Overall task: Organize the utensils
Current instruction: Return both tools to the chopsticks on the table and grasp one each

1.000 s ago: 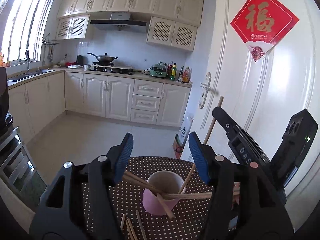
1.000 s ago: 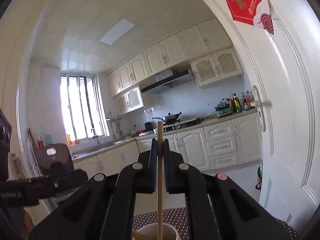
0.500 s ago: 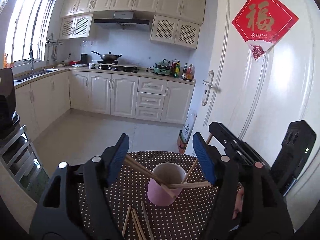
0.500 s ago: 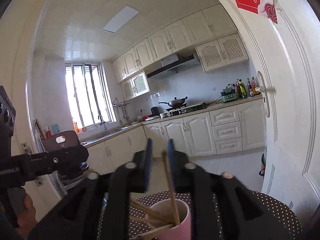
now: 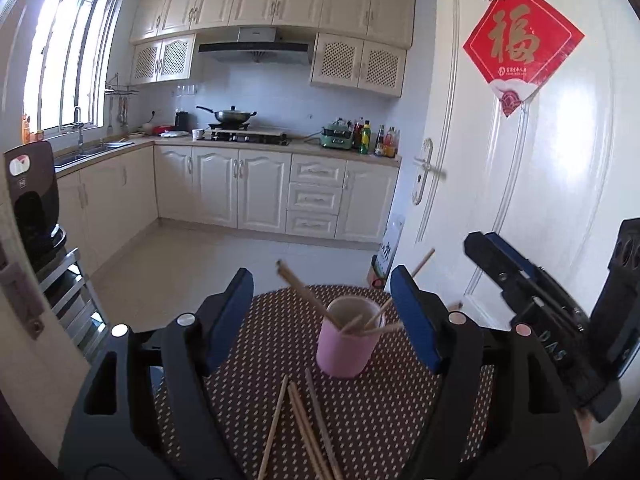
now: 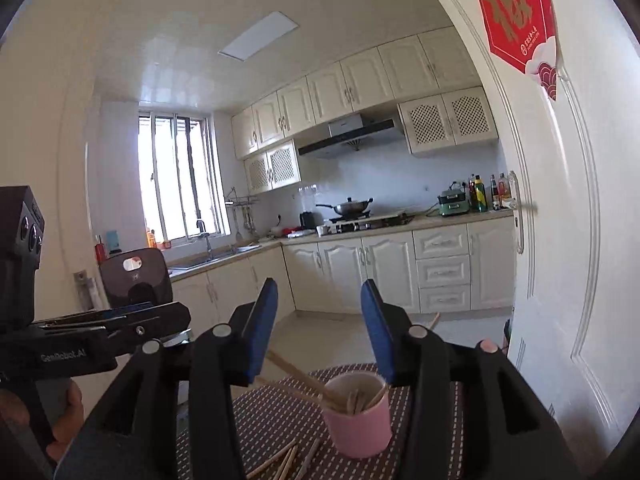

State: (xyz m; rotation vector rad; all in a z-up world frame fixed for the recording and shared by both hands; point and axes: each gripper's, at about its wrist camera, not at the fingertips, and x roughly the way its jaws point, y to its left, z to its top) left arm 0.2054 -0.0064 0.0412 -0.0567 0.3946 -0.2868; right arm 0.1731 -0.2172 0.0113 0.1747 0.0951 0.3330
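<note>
A pink cup (image 5: pixel 346 346) stands on a round dotted table (image 5: pixel 248 360) and holds several wooden chopsticks (image 5: pixel 298 286) that lean out over its rim. More loose chopsticks (image 5: pixel 304 420) lie on the cloth in front of the cup. My left gripper (image 5: pixel 320 280) hangs back from the cup, its jaws opening with nothing between them. My right gripper (image 6: pixel 319 286) sits above and behind the same cup (image 6: pixel 358 416), its jaws opening and empty. The loose chopsticks (image 6: pixel 280 460) show low in the right wrist view.
A white door (image 5: pixel 520 184) with a red paper sign stands close on the right of the table. Beyond it are kitchen cabinets (image 5: pixel 256 188) and bare floor. A dark appliance (image 5: pixel 34 196) sits on a rack at the left. A hand (image 6: pixel 66 412) holds the left gripper.
The right gripper opened and let go of the upright chopstick, which now leans in the cup. Both grippers drew back from the cup, and the left jaws spread wider.
</note>
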